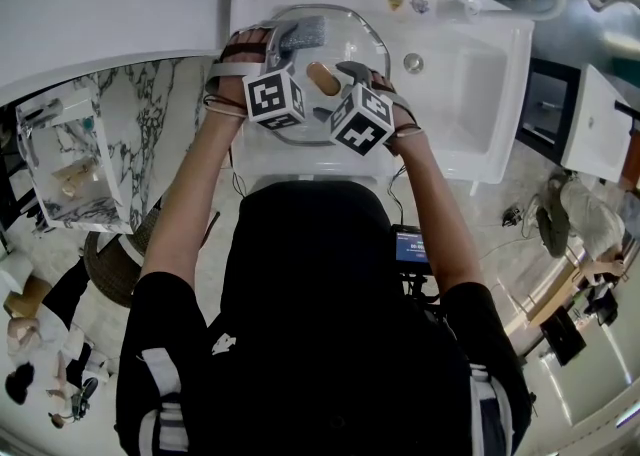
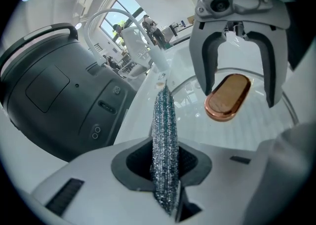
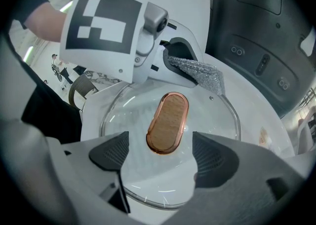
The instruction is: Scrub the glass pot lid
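- Glass pot lid (image 3: 215,120) is not pinned. The right gripper (image 3: 160,157) has its jaws apart on either side of the wood-topped, copper-rimmed handle (image 3: 168,122), and I see no pad touching it.
- Risk 1: a scrub stroke shoves the lid across the white sink (image 1: 470,74). A smooth basin and a free lid mean it slides or tips onto its rim. Closing on the handle first would fix that, I think.
- Risk 2: the left gripper (image 2: 165,162) is clamped on a silver mesh scouring cloth (image 2: 164,135), with most of the cloth sticking out past the pads. Side load could fold it or drag it out of the grip.
- Risk 3: the two grippers are crowded over one lid (the left one's marker cube fills the top of the right gripper view). A wide stroke could knock them together.
- Position, from the scourer outward: its free end hangs over the lid's far rim in the right gripper view. I can't tell whether it touches the glass.
- The handle sits just beyond the cloth, mid-lid.
- The lid lies handle-up in the basin, under both grippers.
- No scrub contact is confirmed, so the task looks to be at the setup stage.
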